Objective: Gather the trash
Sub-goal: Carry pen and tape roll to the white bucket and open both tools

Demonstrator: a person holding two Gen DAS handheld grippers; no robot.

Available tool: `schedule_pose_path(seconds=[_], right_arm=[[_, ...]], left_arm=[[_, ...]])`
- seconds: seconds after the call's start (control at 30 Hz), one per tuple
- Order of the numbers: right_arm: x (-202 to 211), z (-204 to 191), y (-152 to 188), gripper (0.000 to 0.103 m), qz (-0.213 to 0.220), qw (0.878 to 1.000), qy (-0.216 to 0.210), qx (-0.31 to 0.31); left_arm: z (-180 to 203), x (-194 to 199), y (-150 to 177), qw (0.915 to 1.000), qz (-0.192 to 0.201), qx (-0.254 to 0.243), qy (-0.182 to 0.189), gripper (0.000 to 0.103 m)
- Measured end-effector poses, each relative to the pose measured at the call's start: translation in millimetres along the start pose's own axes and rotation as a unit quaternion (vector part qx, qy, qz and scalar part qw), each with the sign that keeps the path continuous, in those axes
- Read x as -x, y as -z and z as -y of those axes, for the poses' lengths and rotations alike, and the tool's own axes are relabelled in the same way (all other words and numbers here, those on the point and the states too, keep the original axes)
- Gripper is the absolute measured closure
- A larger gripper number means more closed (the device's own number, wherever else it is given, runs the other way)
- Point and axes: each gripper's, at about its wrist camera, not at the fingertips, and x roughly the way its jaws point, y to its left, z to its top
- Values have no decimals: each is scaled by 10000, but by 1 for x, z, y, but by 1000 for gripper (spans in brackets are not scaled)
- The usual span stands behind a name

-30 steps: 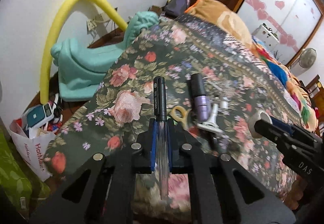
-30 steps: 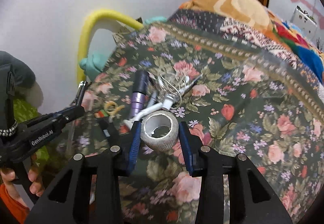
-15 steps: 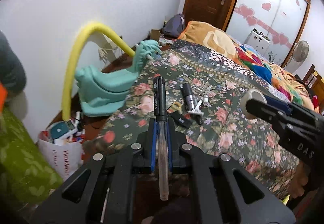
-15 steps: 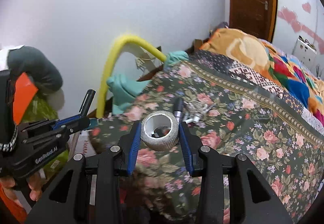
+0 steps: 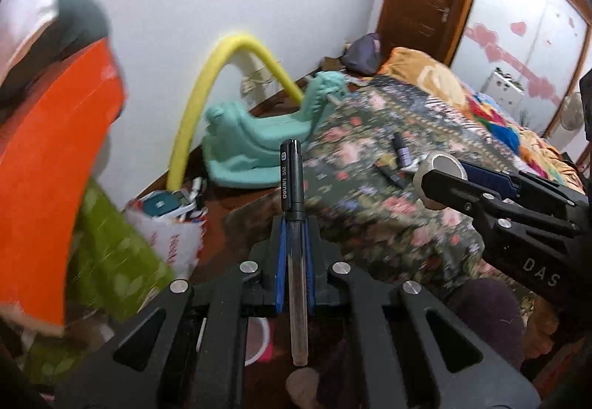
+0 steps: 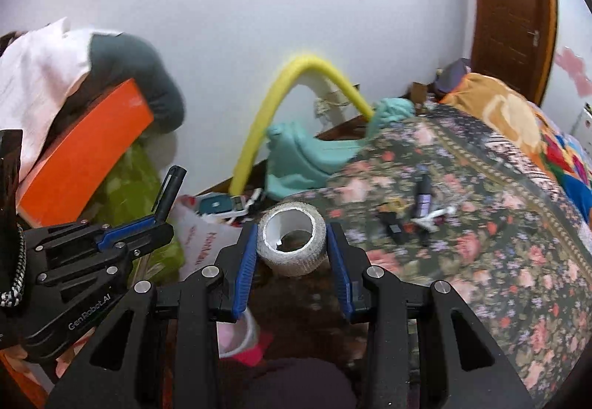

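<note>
now a white bag stuffed with boxes is seen left of the jaws; a pen is clamped by the left gripper, a tape roll pinched by the right gripper.

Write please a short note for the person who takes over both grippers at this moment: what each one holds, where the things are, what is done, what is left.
Left gripper: shut on a black pen.
Right gripper: shut on a roll of tape.
Both are off the bed, over the floor.
On the floral bedspread lie a purple tube and a few small items.
Done: two items picked up.
Left: drop them, perhaps into the white bag; collect the rest.
</note>
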Motion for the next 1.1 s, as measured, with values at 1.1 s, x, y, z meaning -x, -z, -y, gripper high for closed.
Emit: schedule_pose_path(seconds=[1.1], right_arm=[[-173,-123,72,67,-2581,9517,-1478,765]], left_arm=[[-141,-122,157,9598,-2240,1660,-309,95]])
